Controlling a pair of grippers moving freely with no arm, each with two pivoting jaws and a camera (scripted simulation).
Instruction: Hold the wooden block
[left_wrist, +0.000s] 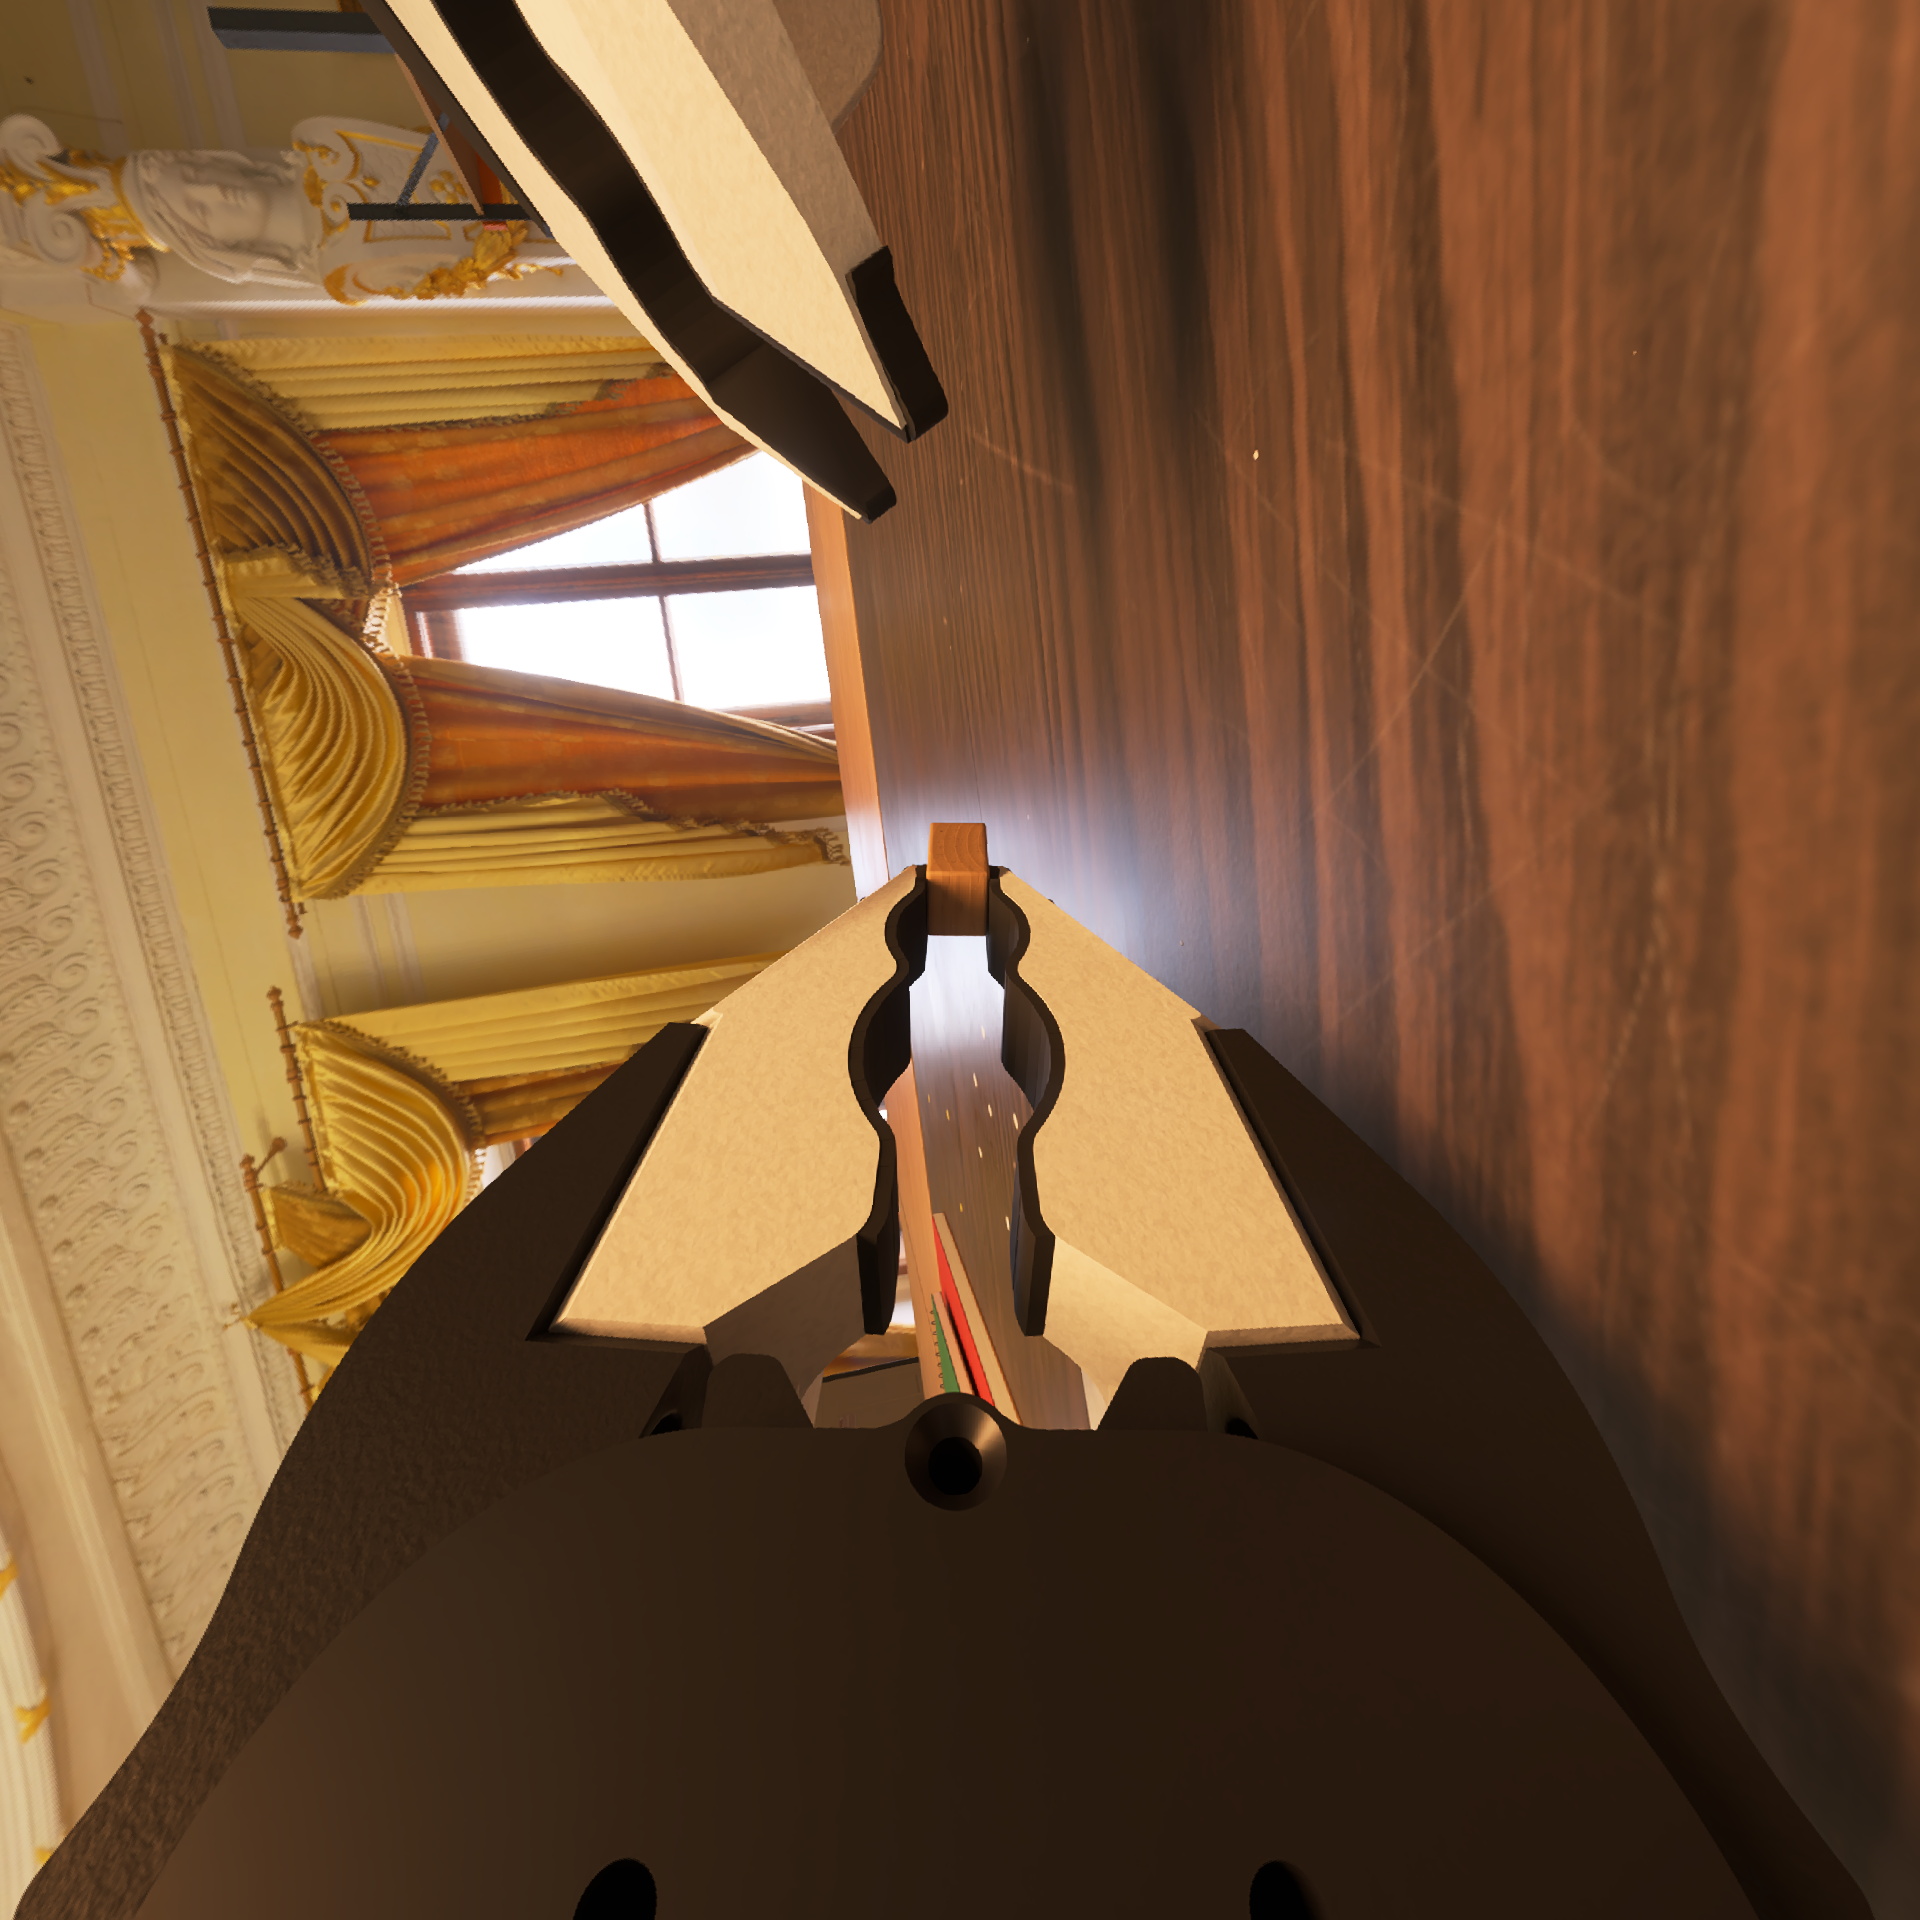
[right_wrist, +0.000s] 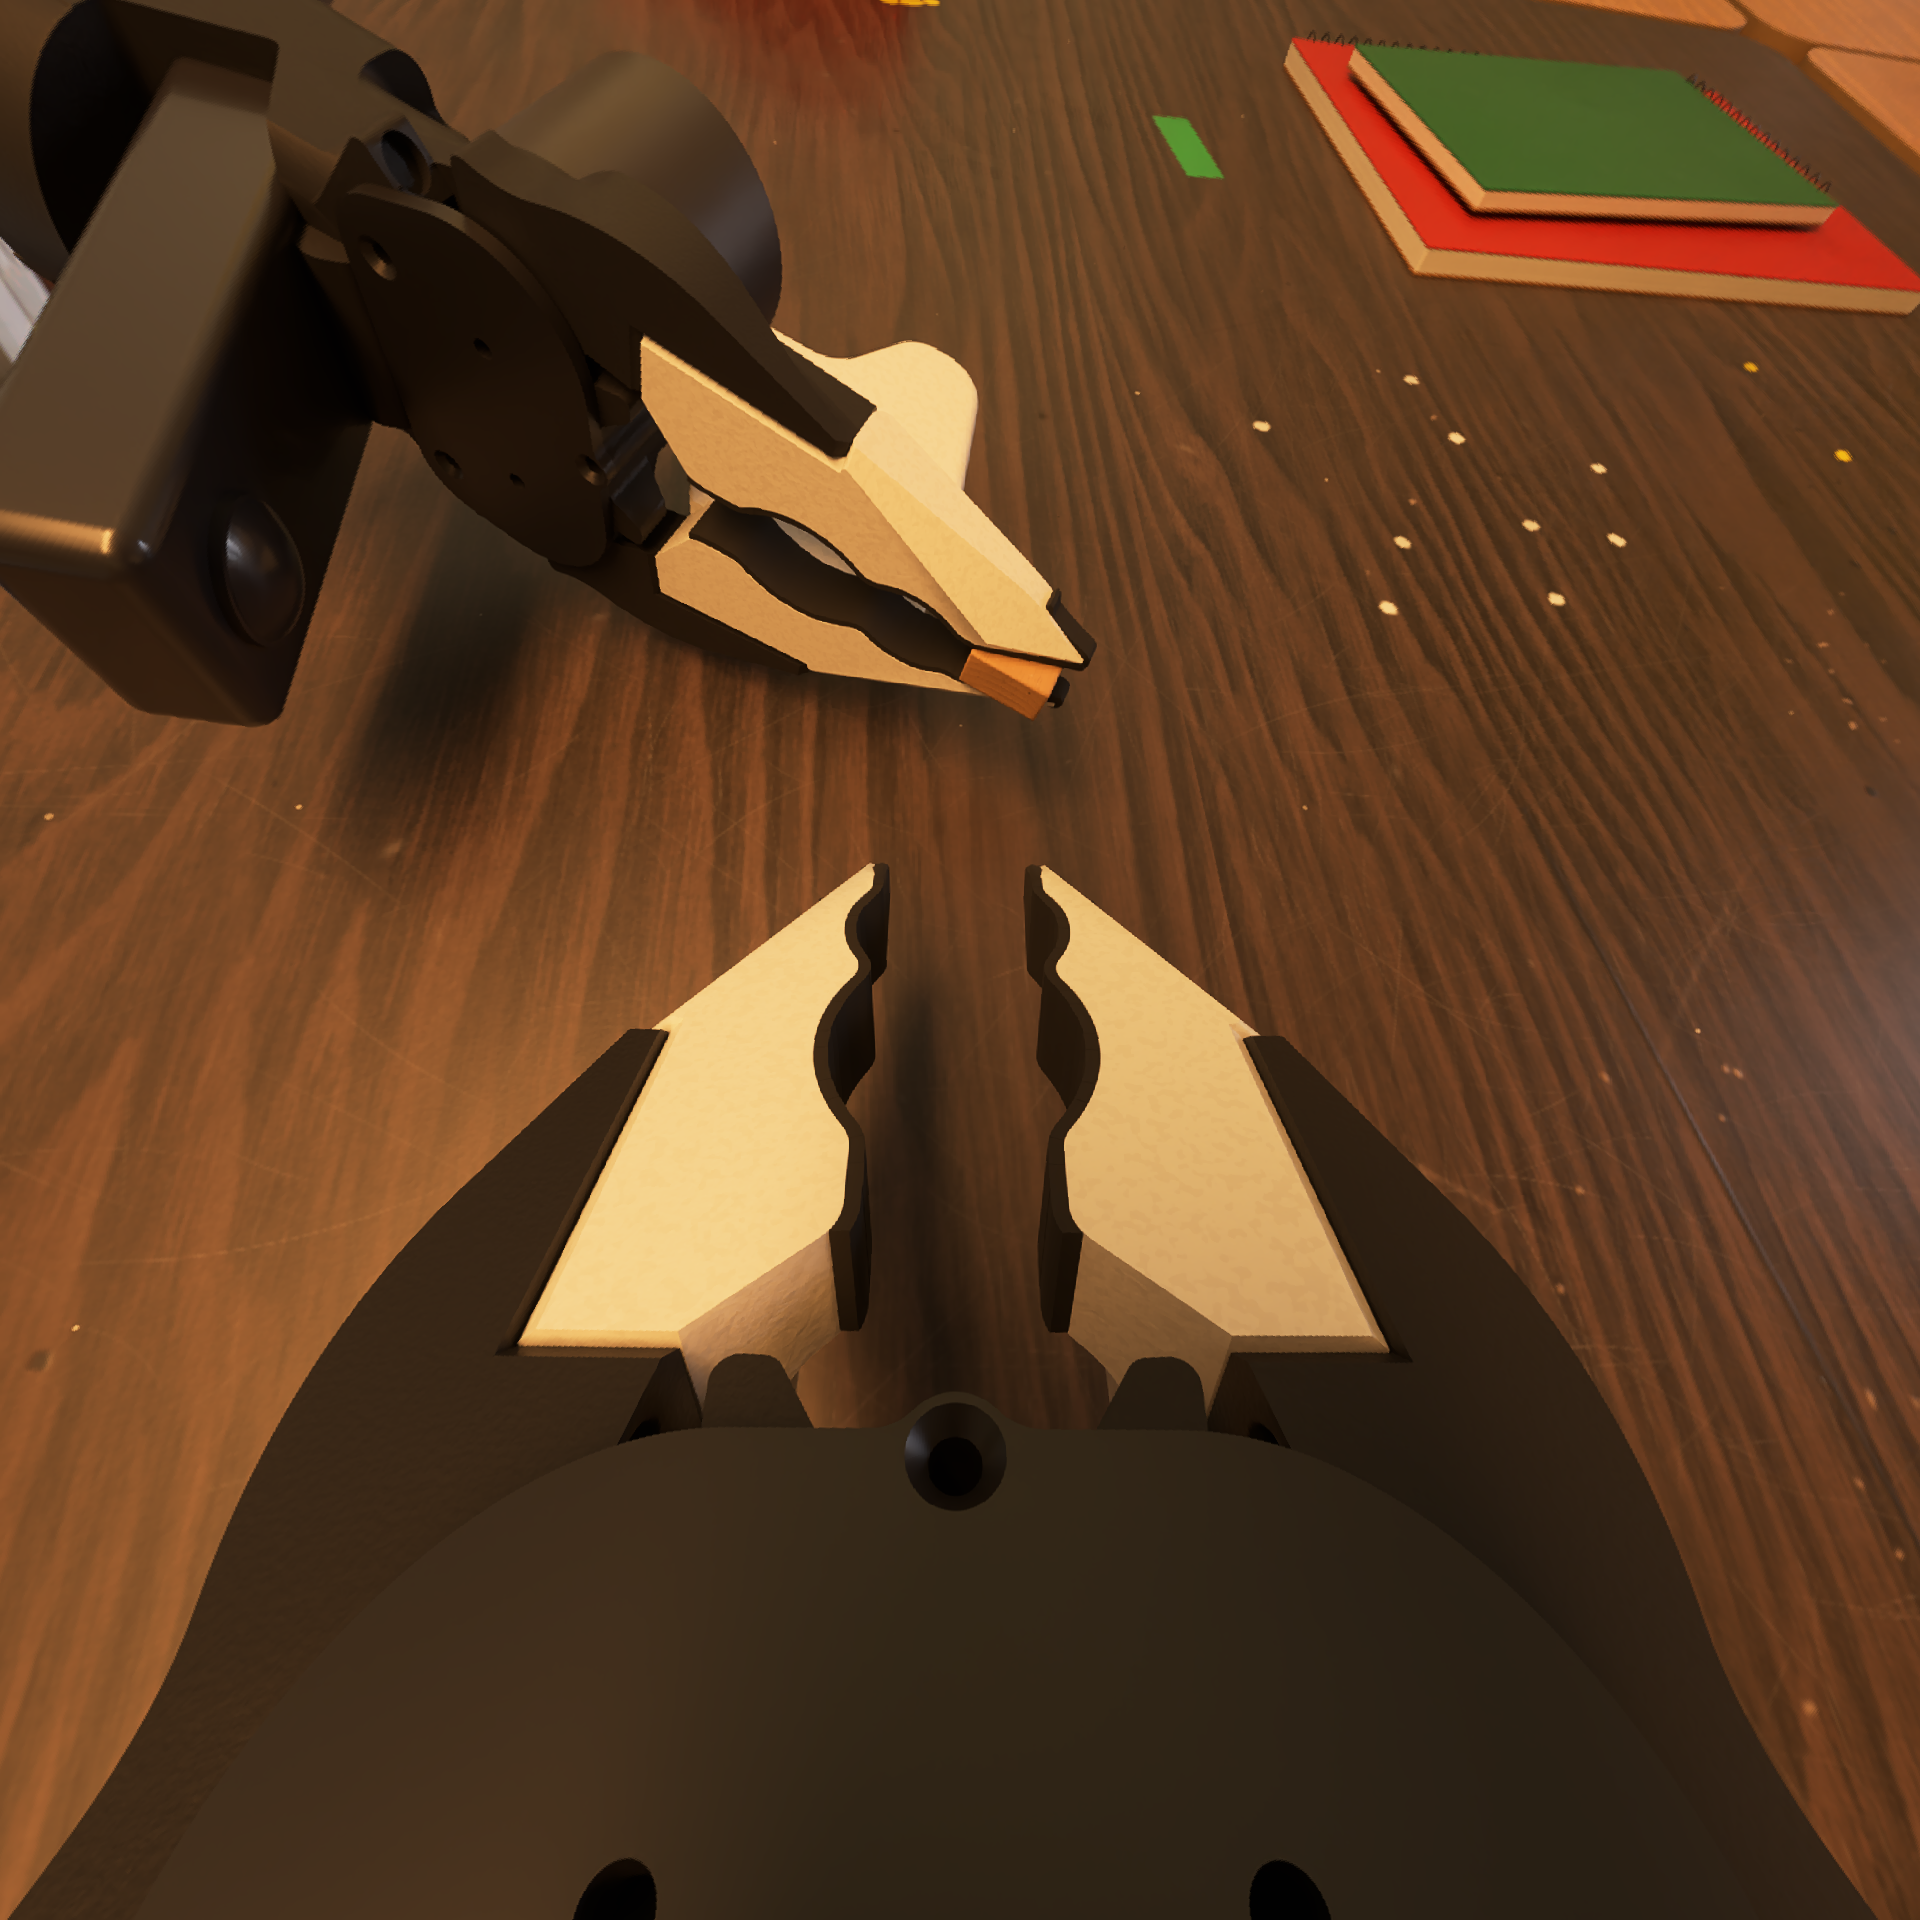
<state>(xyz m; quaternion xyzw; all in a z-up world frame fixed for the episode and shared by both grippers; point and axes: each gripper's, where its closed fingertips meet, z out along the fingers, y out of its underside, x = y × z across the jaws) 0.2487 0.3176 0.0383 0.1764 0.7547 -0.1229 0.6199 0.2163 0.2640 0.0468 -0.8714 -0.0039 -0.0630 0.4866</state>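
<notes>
A small light-brown wooden block (left_wrist: 957, 878) is pinched between the tips of my left gripper (left_wrist: 958, 883), which is shut on it and rolled on its side low over the dark wooden table (left_wrist: 1403, 727). In the right wrist view the same block (right_wrist: 1010, 681) sticks out of the left gripper (right_wrist: 1023, 675) ahead and a little left. My right gripper (right_wrist: 956, 883) is open and empty, a short way in front of the block, fingers apart. The right gripper's fingers (left_wrist: 727, 239) show at the top of the left wrist view.
A green notebook (right_wrist: 1590, 125) lies on a red book (right_wrist: 1662, 249) at the far right of the table. A small green strip (right_wrist: 1188, 145) lies flat near them. The table edge (left_wrist: 847, 665), curtains and a window show beyond in the left wrist view.
</notes>
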